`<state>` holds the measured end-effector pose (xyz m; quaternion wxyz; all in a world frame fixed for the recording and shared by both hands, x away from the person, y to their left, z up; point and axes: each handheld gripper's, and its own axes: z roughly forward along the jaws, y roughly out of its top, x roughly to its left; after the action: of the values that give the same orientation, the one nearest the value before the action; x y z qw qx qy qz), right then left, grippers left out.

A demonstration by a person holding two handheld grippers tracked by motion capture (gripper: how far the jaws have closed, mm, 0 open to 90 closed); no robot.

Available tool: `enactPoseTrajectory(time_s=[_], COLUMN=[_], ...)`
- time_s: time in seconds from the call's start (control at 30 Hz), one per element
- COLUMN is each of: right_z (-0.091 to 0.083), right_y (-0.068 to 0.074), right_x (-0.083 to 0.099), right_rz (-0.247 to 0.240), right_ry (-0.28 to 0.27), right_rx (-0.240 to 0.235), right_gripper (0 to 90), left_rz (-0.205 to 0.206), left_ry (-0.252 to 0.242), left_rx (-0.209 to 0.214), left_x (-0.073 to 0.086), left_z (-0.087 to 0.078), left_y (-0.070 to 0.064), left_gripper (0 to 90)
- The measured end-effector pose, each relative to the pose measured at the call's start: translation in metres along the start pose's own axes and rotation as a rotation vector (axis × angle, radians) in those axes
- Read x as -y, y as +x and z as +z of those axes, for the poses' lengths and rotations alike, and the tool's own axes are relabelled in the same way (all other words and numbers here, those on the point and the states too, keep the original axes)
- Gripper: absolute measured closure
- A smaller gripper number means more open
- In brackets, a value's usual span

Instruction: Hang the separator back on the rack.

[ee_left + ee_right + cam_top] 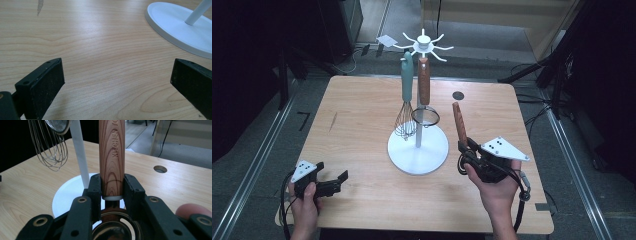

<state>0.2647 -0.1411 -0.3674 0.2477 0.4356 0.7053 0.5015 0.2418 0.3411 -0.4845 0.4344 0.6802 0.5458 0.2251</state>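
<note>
Two grippers, right gripper (112, 188) pinching wooden-handled utensil (111, 152), left gripper (117, 82) spread above table (100, 50)

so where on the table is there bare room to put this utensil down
The left half of the table, between its edge and the stand's base, is bare. So is the right strip past the small hole. Around the whisk and strainer it is crowded.
</note>
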Motion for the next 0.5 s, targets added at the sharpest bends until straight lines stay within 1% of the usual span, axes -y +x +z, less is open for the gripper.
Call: enactPoseTrajectory(time_s=[0.13,0.2,0.33,0.5], right_z=[-0.003,-0.006,-0.010,-0.012], right_y=[-0.001,-0.001,0.001,0.006], right_x=[-0.006,-0.008,-0.012,-0.018], right_rz=[-0.003,-0.004,0.004,-0.012], right_ry=[-0.020,-0.039,-0.069,-0.101], right_rx=[0.004,0.009,0.002,-0.010], right_gripper=[71.4,71.4,71.4,71.4], left_rz=[0.000,0.006,0.008,0.007], left_ry=[0.000,0.002,0.001,0.000], left_rx=[0.000,-0.002,-0.002,-0.003], left_x=[0.000,0.000,0.000,0.000], left_z=[0.000,0.000,0.000,0.000], left_y=[0.000,0.000,0.000,0.000], left_gripper=[0.0,0.0,0.0,0.0])
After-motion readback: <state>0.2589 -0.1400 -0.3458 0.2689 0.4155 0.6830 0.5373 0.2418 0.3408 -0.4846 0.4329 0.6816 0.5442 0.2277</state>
